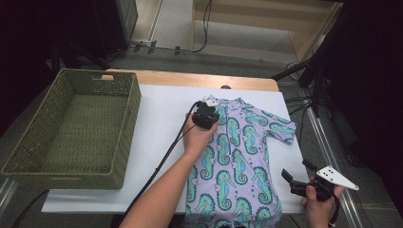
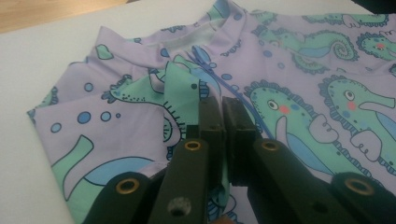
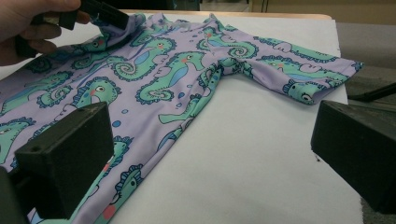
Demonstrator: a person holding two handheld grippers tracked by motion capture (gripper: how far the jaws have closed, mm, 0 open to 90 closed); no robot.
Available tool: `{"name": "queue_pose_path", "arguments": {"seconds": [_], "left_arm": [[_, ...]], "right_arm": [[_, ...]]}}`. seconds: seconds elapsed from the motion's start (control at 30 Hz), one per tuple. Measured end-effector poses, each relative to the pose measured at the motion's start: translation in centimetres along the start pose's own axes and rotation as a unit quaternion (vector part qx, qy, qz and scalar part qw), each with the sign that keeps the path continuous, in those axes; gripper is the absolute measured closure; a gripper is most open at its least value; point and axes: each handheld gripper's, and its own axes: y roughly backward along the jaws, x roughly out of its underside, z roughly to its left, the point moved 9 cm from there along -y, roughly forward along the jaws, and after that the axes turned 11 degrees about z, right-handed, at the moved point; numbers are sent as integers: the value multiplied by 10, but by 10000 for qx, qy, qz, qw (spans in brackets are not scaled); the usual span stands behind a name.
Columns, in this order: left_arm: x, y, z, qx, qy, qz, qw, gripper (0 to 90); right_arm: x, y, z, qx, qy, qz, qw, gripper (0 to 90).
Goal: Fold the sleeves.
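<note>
Folding in hand: left hand-held gripper pinches the shirt sleeve; right hand-held gripper gapes at five o'clock; next, carry the sleeve inward

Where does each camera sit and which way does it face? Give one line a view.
High view: above the person's side, looking forward and down at the table, basket and seahorse garment; both forearms show.
Left claw view: rides the left claw, its jaws together on a fold of fabric.
Right claw view: rides the right claw, jaws wide, facing across the garment.
Shared: all show the garment.
</note>
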Motion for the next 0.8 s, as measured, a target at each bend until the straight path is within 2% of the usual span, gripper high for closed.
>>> {"name": "queue_pose_path", "arguments": {"seconds": [0.07, 0.13, 0.2, 0.27, 0.33, 0.4, 0.57, 0.63, 0.7, 0.8], "left_arm": [[1, -3, -4, 61, -7, 9, 10000, 866], [3, -7, -9, 296, 40, 91, 9995, 850], [5, -7, -15, 508, -20, 120, 9986, 774], [5, -4, -18, 630, -37, 144, 9979, 690], [3, 4, -17, 727, 18, 16, 9973, 630], [0, 14, -13, 837, 138, -115, 9963, 623], [1, 31, 6, 775, 371, -436, 9953, 702], [5, 38, 16, 610, 441, -568, 9955, 760], [11, 43, 25, 558, 541, -650, 9949, 775], [23, 45, 40, 439, 685, -572, 9950, 770]], "right_arm": [[0, 0, 0, 2, 9, -12, 10000, 0], [0, 0, 0, -1, 13, -11, 10000, 0], [0, 0, 0, -4, 13, -11, 10000, 0], [0, 0, 0, -14, 3, -9, 10000, 0], [0, 0, 0, -13, 12, -20, 10000, 0], [0, 0, 0, -10, 13, -16, 10000, 0], [0, 0, 0, -8, 14, -13, 10000, 0], [0, 0, 0, -5, 17, -9, 10000, 0], [0, 0, 0, -10, 15, -12, 10000, 0], [0, -1, 0, -7, 32, -9, 10000, 0]]}}
